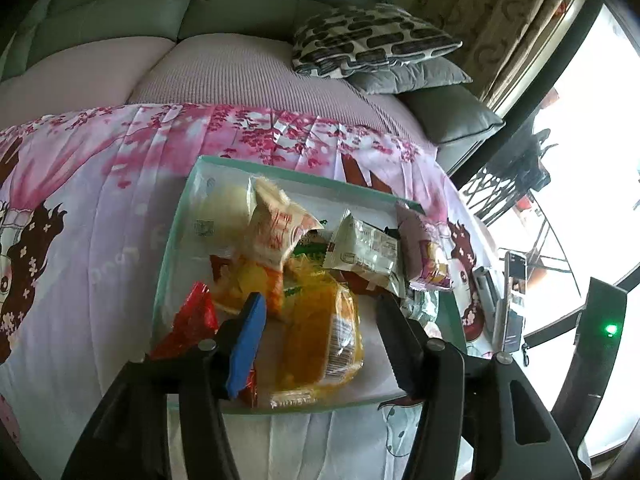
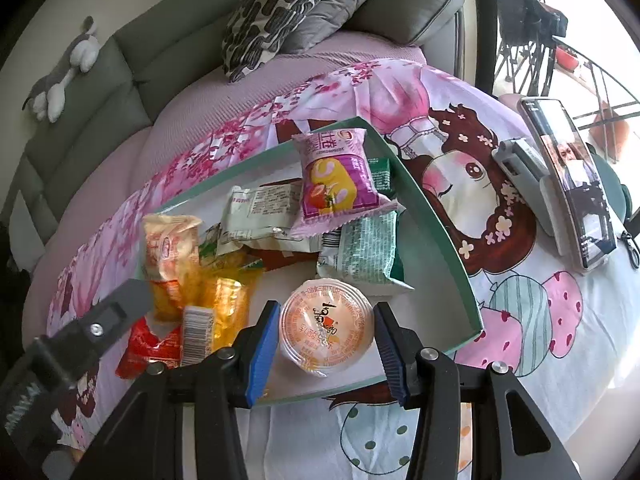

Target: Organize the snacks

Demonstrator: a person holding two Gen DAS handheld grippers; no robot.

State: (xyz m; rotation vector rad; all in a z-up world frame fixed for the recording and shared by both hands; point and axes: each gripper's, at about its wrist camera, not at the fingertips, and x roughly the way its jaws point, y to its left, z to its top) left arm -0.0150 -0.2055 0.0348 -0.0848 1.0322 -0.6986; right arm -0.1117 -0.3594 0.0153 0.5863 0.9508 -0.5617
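The right tongs are pinching the round jelly cup over the green tray; set it down flat. The left tongs are hanging loose over the yellow packet.

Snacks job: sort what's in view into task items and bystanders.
Belongs: green tray, jelly cup, pink snack packet, orange packet, red packet.
Lying about: phone, patterned cushion, plush toy.

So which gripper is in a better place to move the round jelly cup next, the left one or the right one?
The right gripper, probably. Its pads already sit on both sides of the jelly cup in the tray. The left gripper is open over the orange packet, not near the cup.
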